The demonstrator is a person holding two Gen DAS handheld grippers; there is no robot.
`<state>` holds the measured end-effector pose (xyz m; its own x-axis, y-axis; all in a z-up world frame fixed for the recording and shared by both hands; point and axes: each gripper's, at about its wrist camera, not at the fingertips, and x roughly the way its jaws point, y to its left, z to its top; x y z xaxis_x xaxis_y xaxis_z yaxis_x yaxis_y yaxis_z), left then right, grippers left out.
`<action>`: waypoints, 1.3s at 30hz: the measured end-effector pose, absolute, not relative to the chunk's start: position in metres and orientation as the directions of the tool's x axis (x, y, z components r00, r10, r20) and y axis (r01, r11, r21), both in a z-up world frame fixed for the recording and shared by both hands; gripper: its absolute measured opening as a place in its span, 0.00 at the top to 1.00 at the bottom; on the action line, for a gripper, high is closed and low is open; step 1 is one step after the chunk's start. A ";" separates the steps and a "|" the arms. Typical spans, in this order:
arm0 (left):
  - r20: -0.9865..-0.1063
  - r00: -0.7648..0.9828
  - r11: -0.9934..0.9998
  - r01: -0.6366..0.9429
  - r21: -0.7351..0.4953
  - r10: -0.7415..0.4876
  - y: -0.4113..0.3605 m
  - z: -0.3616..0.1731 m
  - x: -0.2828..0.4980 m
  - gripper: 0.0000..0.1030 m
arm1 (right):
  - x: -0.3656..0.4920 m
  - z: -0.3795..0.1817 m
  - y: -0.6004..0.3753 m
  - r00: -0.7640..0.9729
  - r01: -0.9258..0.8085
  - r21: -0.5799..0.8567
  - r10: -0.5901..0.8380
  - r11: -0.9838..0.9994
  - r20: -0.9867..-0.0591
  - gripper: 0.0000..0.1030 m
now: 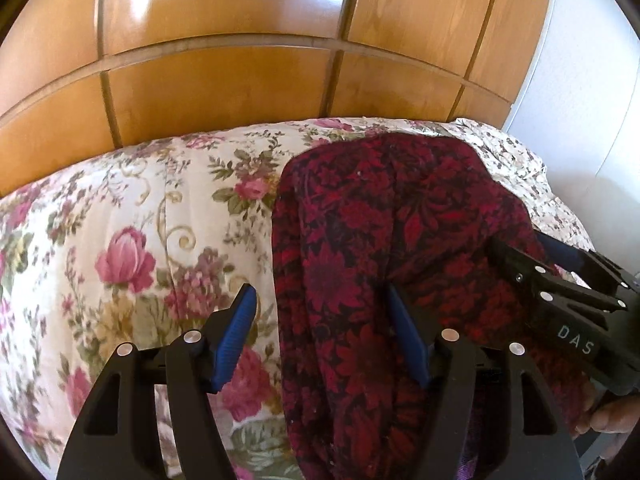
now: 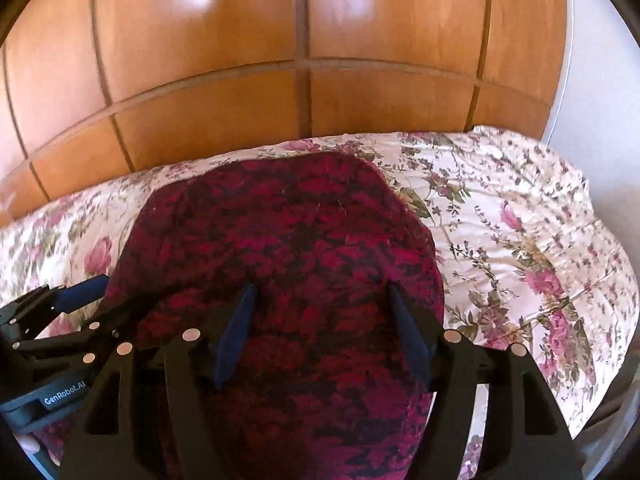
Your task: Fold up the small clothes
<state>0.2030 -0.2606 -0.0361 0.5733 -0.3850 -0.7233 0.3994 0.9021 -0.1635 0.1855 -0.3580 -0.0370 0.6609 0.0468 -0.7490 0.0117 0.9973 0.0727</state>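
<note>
The left gripper [image 1: 320, 320] is spread wide and holds nothing; the left edge of the red and black flowery cloth [image 1: 360, 240] lies between its blue pads [image 1: 236, 336]. The right gripper [image 2: 320, 320] is wide too, over the cloth's middle, pinching nothing. The cloth is dark, soft and bunched. It lies on a flowery bed cover [image 2: 520, 240]. Bare cover shows left and right. Far off stands a wooden wardrobe [image 2: 280, 60].

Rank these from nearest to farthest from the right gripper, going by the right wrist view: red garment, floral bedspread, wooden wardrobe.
1. Red garment: right under the right gripper, between its jaws.
2. Floral bedspread: around the garment, mostly to the right.
3. Wooden wardrobe: behind the bed.
</note>
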 end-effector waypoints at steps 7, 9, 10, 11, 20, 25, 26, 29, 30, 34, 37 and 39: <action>-0.722 0.587 0.920 0.348 -0.181 -0.365 -0.258 -0.027 0.200 0.24 | 0.180 -0.031 -0.362 0.689 0.041 0.087 0.035 0.995 -0.724 0.27; -0.715 0.601 0.920 0.359 -0.158 -0.357 -0.259 -0.022 0.195 0.23 | 0.176 -0.027 -0.366 0.685 0.052 0.108 0.044 0.993 -0.728 0.16; -0.711 0.607 0.921 0.360 -0.152 -0.354 -0.259 -0.021 0.194 0.21 | 0.173 -0.024 -0.369 0.683 0.058 0.132 0.057 0.990 -0.728 0.13; -0.705 0.615 0.921 0.361 -0.146 -0.352 -0.258 -0.018 0.192 0.20 | 0.171 -0.022 -0.371 0.684 0.063 0.145 0.063 0.988 -0.727 0.12; -0.679 0.640 0.921 0.361 -0.147 -0.359 -0.252 -0.005 0.176 0.17 | 0.137 -0.003 -0.366 0.712 0.079 0.142 0.044 0.987 -0.701 0.08; -0.668 0.656 0.926 0.347 -0.146 -0.351 -0.244 0.003 0.167 0.12 | 0.122 0.005 -0.361 0.721 0.110 0.134 0.014 0.985 -0.693 0.06; -0.660 0.664 0.928 0.342 -0.149 -0.350 -0.240 0.006 0.164 0.12 | 0.119 0.007 -0.360 0.723 0.120 0.136 0.008 0.983 -0.691 0.06; -0.647 0.678 0.930 0.338 -0.147 -0.349 -0.232 0.012 0.157 0.12 | 0.108 0.013 -0.355 0.730 0.147 0.127 -0.021 0.981 -0.683 0.03; -0.641 0.686 0.932 0.335 -0.140 -0.343 -0.229 0.014 0.152 0.12 | 0.104 0.015 -0.352 0.732 0.156 0.122 -0.032 0.980 -0.681 0.03; -0.623 0.711 0.938 0.322 -0.126 -0.328 -0.213 0.018 0.136 0.12 | 0.085 0.022 -0.341 0.738 0.192 0.116 -0.066 0.975 -0.671 0.03; -0.618 0.717 0.942 0.311 -0.129 -0.322 -0.199 0.017 0.123 0.12 | 0.069 0.024 -0.334 0.736 0.221 0.109 -0.092 0.969 -0.670 0.02; -0.620 0.717 0.943 0.309 -0.125 -0.318 -0.192 0.015 0.112 0.10 | 0.059 0.024 -0.329 0.731 0.239 0.099 -0.112 0.966 -0.673 0.02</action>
